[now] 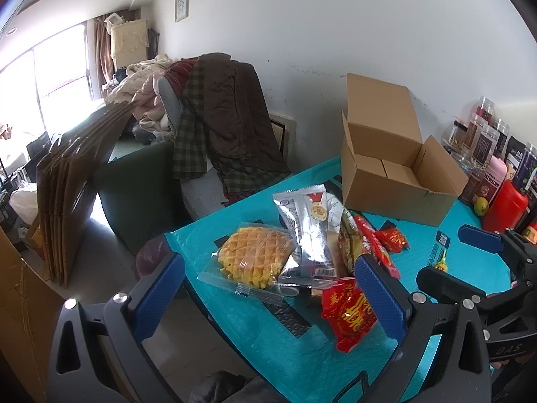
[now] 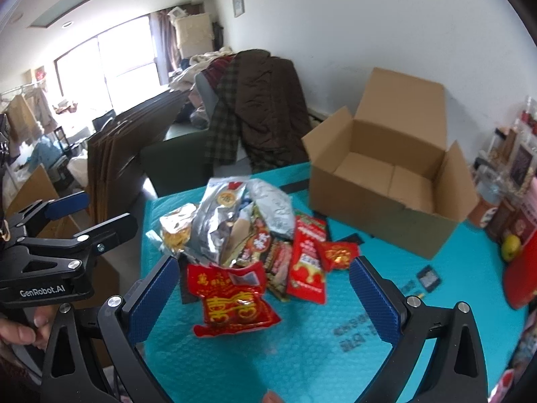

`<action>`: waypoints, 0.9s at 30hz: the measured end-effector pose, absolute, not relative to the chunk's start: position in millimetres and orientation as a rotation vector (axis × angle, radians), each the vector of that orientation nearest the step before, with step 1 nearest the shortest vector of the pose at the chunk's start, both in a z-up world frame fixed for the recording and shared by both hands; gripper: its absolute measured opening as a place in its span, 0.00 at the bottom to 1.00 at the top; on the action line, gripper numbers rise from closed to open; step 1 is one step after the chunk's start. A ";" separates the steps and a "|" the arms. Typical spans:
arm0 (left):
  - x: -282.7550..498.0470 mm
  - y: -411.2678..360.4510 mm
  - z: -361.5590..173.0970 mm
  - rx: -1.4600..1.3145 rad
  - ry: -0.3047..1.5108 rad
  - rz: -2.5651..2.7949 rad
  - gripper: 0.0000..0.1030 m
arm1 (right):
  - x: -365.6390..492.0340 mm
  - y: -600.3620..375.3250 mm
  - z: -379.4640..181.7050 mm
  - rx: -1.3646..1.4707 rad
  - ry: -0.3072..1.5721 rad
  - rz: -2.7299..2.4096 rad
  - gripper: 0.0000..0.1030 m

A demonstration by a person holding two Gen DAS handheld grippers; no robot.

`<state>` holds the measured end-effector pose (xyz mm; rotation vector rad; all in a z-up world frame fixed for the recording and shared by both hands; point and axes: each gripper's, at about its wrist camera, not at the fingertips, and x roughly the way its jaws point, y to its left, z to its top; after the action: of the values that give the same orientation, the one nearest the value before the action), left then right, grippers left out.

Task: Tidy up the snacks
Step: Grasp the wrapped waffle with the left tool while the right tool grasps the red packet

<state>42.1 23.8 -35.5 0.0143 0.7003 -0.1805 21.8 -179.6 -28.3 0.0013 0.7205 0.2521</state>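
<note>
Between my right gripper's (image 2: 265, 299) wide-apart fingers lies the red packet (image 2: 233, 302), flat on the turquoise table cover (image 2: 335, 362), untouched. My left gripper (image 1: 268, 288) is spread too, holding nothing, with the waffle packet (image 1: 251, 262) just ahead of it. Beyond both, the snack pile (image 2: 255, 228) slumps in a loose overlapping heap: silver bags, red sachets. Further back, the cardboard box (image 2: 386, 181) stands open and looks empty, well apart from the pile. Careful now: the red packet's far edge looks tucked against the heap, so a careless lift could drag its neighbours along. Slick foil could also squirt from my pads if I pinch an edge.
</note>
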 end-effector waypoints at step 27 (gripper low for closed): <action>95.8 55.7 -95.3 -0.005 0.797 -0.277 1.00 | 52.7 -138.1 -123.8 -0.038 0.919 0.318 1.00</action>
<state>95.8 55.7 -95.3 -0.0047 0.7974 -0.2768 52.7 -138.1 -123.8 -0.0375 0.9194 0.3182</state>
